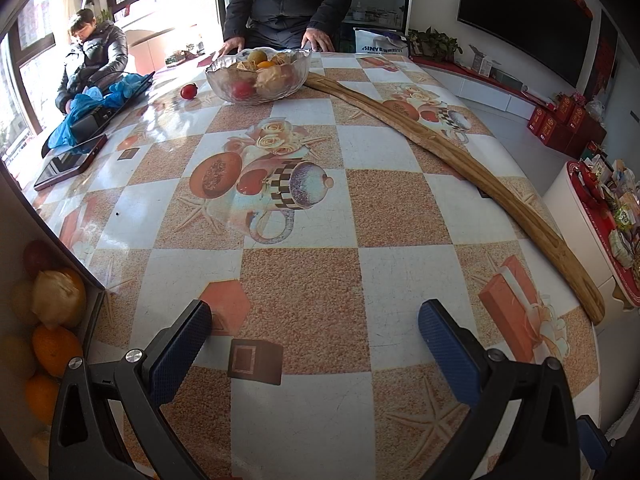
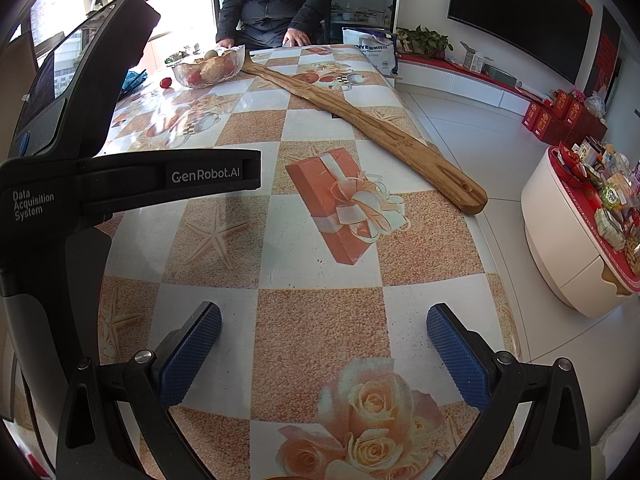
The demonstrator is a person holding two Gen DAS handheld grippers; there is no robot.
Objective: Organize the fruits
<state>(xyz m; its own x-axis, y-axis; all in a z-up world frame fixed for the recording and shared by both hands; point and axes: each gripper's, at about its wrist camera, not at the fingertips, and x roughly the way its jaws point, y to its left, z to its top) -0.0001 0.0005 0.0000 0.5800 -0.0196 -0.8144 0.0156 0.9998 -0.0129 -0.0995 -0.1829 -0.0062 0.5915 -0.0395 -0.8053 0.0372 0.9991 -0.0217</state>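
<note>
A glass bowl (image 1: 259,76) holding several fruits, some wrapped in paper, stands at the table's far end; the same glass bowl (image 2: 208,69) shows small in the right wrist view. A loose red fruit (image 1: 189,91) lies just left of it on the table. At the near left, a box (image 1: 94,312) holds oranges (image 1: 54,350), a wrapped fruit and a red one. My left gripper (image 1: 314,322) hovers open over the near table, nothing between its fingers. My right gripper (image 2: 324,322) is open too, empty, beside the left gripper's body (image 2: 80,184).
A long wooden board (image 1: 452,148) lies diagonally along the table's right side. A tablet (image 1: 70,162), a dark case and blue cloth (image 1: 100,102) sit far left. A person's hands (image 1: 318,42) rest on the far edge; another person sits at the left. A white round stand (image 2: 568,236) is on the right.
</note>
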